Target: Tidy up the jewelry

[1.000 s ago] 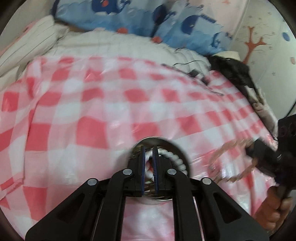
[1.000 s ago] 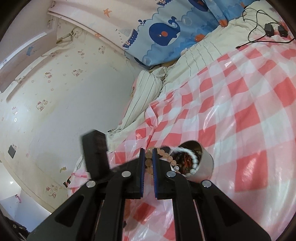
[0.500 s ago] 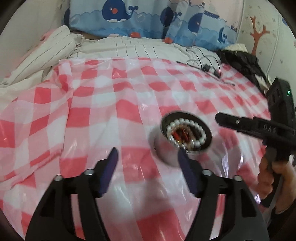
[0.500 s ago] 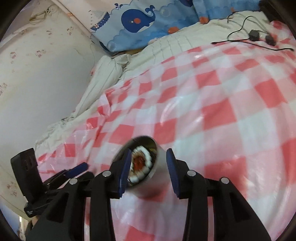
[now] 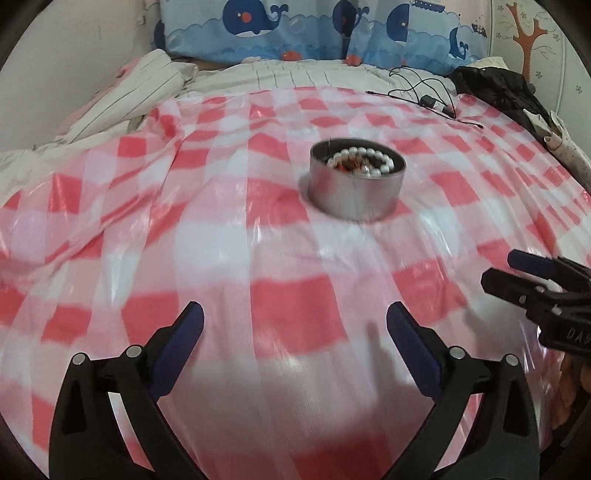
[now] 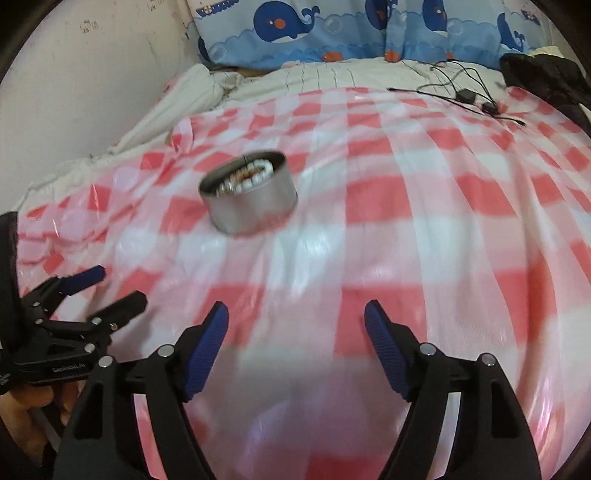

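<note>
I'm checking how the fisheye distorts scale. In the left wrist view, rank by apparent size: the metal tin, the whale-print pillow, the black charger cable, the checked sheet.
1. Checked sheet, fills most of the view.
2. Whale-print pillow, spans the top.
3. Metal tin and black charger cable: similar extent; the cable lies farther away, so unranked.

Left gripper (image 5: 294, 321) at bottom centre of its own view, jaws spread wide, just been opening, nothing between the blue pads (image 5: 173, 354). It also shows at lower left of the right wrist view, splayed, a hand (image 6: 26, 417) gripping its handle. Right gripper (image 6: 296, 320) at bottom centre of its view, jaws apart, also just been opening, empty. Seen again at right edge of the left wrist view, fingers pointing left.
</note>
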Motion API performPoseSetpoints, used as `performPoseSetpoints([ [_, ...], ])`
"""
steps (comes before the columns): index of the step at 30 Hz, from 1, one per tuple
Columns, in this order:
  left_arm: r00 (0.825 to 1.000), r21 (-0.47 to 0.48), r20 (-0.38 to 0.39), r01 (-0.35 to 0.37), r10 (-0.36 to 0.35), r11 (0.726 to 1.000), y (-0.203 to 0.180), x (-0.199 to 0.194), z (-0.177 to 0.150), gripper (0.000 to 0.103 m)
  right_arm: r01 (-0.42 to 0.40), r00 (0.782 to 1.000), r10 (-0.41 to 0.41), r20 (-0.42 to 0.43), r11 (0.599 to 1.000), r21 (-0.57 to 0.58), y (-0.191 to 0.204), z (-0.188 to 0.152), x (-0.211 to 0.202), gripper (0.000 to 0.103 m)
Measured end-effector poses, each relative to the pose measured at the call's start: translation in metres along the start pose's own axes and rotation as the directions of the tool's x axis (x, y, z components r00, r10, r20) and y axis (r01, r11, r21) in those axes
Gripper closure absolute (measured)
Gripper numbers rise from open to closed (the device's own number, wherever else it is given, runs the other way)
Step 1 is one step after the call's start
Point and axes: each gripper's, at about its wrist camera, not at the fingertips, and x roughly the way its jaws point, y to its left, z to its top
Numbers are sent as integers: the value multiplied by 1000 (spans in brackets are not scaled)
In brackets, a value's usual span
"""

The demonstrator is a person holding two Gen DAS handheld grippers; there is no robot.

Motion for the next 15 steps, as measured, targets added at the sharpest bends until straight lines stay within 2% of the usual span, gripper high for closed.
performPoseSetpoints([
  [3, 1000, -8, 0, -2, 2, 1000, -3, -4, -13, 8, 39, 999, -39, -4, 999, -10, 1, -12, -2, 25],
  [5, 1000, -12, -5, -10, 10, 1000, -5, -2, -20, 8, 58, 998, -58, -5, 998, -19, 1, -17, -1, 14],
  [8, 1000, -26, 4, -10, 10, 1000, -5, 1, -27, 8, 67, 998, -67, -6, 997, -28, 2, -20, 2, 9],
  [15, 1000, -53, 24, 7, -6, 999, -1, 2, -33, 8, 97, 995, -97, 4, 994, -57, 8, -24, 4, 8],
])
